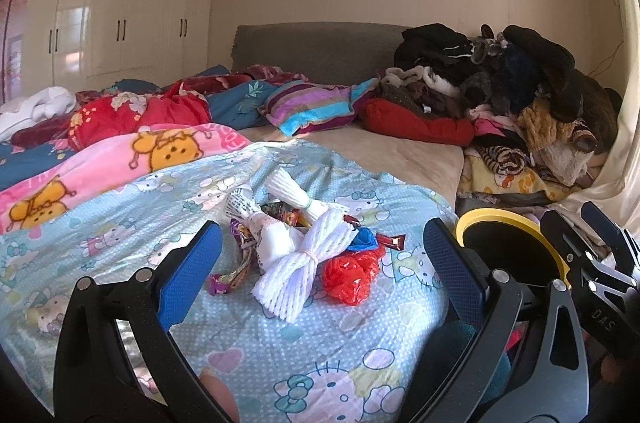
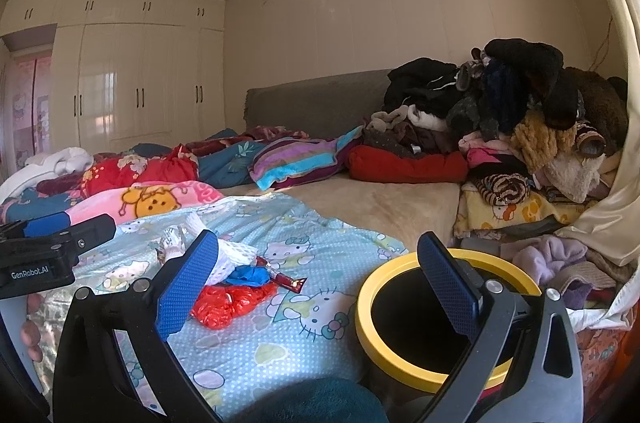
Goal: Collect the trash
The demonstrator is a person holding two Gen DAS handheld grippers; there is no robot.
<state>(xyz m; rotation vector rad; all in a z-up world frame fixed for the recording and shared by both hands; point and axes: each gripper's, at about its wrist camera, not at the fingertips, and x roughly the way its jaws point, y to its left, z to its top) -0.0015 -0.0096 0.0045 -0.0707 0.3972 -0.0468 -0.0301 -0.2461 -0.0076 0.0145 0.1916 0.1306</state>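
A small heap of trash lies on the light blue cartoon sheet (image 1: 280, 343): white foam fruit nets (image 1: 304, 263), a crumpled red plastic bag (image 1: 350, 273), a blue scrap (image 1: 362, 241), a red snack wrapper (image 1: 390, 241) and purple wrappers (image 1: 236, 263). My left gripper (image 1: 322, 263) is open just short of the heap, nothing between its blue pads. A bin with a yellow rim (image 2: 366, 307) stands at the bed's right. My right gripper (image 2: 316, 283) is open and empty, between the red bag (image 2: 228, 303) and the bin, its right finger over the bin's mouth.
Blankets, a striped pillow (image 1: 312, 105) and a red cushion (image 1: 412, 127) cover the far bed. A tall clothes pile (image 2: 520, 119) fills the right corner. White wardrobes (image 1: 120, 19) line the left wall. The other gripper's body (image 2: 44, 255) shows at the right wrist view's left edge.
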